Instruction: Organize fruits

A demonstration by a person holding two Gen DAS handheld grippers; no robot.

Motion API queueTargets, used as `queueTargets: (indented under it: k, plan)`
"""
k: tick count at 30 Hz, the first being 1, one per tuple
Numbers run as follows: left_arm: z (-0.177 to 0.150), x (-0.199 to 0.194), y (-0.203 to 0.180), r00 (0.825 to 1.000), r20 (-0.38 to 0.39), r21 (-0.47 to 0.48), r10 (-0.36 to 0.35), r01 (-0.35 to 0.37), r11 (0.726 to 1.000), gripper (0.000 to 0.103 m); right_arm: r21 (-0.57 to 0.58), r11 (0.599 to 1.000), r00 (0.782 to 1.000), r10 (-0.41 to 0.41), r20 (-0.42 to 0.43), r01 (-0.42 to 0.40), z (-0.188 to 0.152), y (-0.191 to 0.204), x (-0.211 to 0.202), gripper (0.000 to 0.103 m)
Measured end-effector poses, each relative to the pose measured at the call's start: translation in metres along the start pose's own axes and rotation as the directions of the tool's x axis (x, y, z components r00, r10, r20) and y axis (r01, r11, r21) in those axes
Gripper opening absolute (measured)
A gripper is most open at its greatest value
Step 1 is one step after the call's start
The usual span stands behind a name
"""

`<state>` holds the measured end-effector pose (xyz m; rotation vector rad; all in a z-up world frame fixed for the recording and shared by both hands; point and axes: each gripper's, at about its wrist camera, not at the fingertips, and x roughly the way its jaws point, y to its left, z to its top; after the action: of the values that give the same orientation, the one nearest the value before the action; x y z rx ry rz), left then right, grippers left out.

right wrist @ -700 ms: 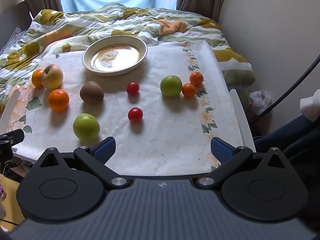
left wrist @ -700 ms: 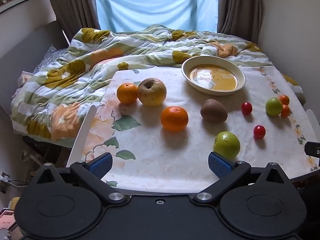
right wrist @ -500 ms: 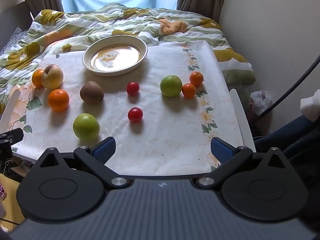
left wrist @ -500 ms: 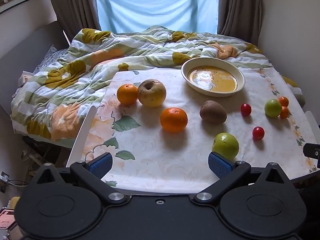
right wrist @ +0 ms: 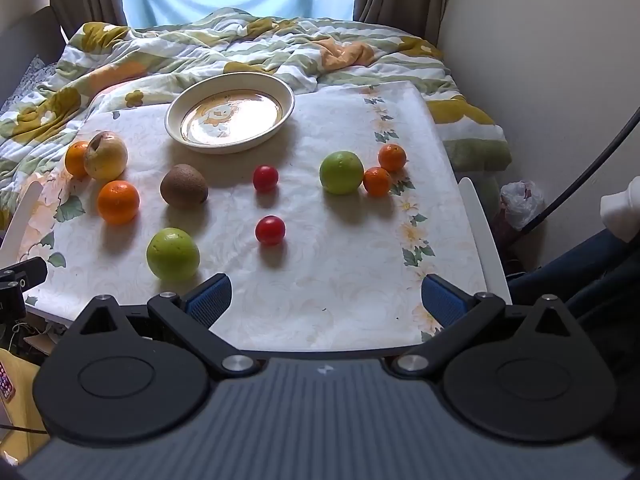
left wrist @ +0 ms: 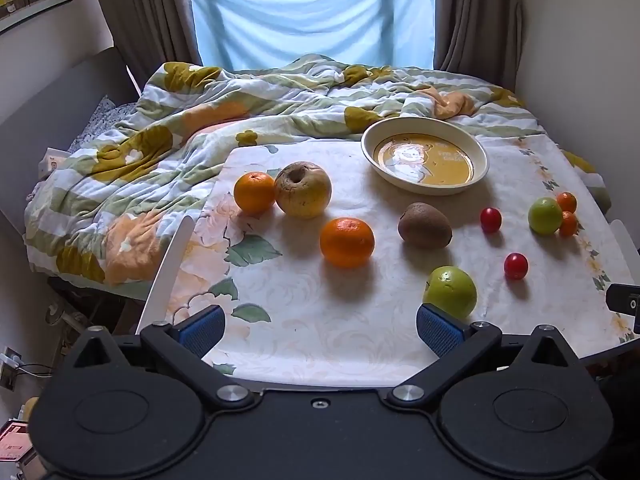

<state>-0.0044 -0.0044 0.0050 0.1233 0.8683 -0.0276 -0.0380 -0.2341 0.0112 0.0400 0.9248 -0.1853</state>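
Left wrist view: your left gripper is spread wide and empty above the near table edge. A green apple lies just ahead of its right pad; an orange sits farther ahead, and beyond it to the right a kiwi, long axis running left-right. The plate lies far ahead, right. Right wrist view: your right gripper is likewise wide and empty; a cherry tomato lies ahead, left of centre.
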Motion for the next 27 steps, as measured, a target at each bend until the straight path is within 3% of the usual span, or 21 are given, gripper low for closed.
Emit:
queueTargets:
  k: [27]
  plan:
    - [-0.0006, -0.0021, 0.0039, 1.000, 0.003, -0.010, 0.004, -0.004, 1.000, 0.103, 0.000, 1.000, 1.000, 0.002, 0.001, -0.002, 0.0012, 0.0055, -0.0014, 0.103]
